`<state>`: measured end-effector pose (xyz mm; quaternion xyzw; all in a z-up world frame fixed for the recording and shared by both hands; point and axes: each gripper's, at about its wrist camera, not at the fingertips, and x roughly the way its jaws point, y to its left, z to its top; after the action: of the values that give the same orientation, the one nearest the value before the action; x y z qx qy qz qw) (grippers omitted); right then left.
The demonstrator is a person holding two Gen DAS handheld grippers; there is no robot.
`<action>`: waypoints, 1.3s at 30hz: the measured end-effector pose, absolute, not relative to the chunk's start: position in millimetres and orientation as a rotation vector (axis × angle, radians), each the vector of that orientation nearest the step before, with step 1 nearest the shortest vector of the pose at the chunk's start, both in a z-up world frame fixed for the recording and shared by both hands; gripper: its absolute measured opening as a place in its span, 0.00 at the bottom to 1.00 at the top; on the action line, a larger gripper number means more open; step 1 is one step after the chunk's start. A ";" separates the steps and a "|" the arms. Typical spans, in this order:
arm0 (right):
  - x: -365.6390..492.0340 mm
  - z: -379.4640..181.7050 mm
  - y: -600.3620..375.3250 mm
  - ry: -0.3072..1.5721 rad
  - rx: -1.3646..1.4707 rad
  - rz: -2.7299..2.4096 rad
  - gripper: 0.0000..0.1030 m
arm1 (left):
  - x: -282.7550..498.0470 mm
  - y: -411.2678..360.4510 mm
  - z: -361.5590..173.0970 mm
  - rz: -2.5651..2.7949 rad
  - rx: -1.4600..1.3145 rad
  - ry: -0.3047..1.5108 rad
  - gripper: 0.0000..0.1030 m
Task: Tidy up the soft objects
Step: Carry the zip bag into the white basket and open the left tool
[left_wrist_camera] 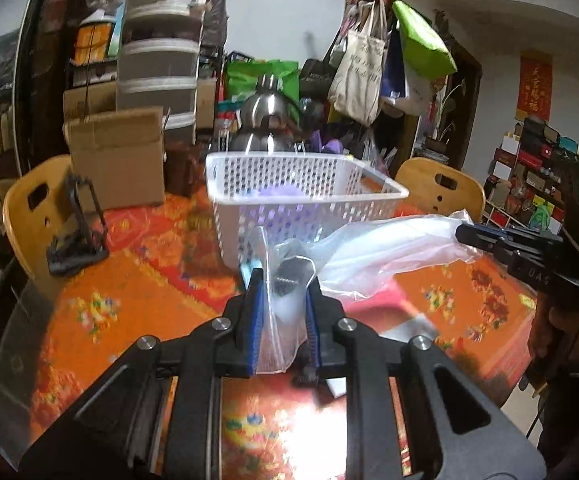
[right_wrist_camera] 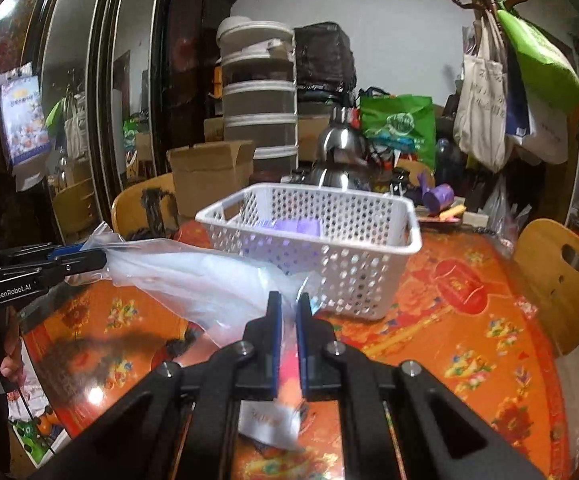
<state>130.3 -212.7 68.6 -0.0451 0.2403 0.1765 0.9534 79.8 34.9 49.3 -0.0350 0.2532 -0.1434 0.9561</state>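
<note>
Clear plastic bag (left_wrist_camera: pixel 389 248) stretched above the desk (left_wrist_camera: pixel 129 300) between both tongs, just in front of the white basket (left_wrist_camera: pixel 301 196). Left tongs (left_wrist_camera: pixel 285 280) partly closed, one bag end bunched between the pads; seen from the right wrist, clamped on the far corner (right_wrist_camera: pixel 73 260). Right tongs (right_wrist_camera: pixel 288 300) nearly closed — film pinched between the fingers. Purple thing (right_wrist_camera: pixel 293 228) inside the basket. "GenRobot.AI" on the left tongs' body; red wall banner (left_wrist_camera: pixel 535 88) with gold characters, too blurred to read.
</note>
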 end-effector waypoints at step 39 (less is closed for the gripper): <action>356.4 66.7 -229.1 0.650 -0.150 0.221 0.67 | 371.8 -10.0 73.9 -0.133 -0.038 0.710 0.88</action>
<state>356.4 -229.1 66.7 -0.0735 0.3184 0.1085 0.9389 371.8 -10.0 73.9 -0.0186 0.3471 -0.0649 0.9354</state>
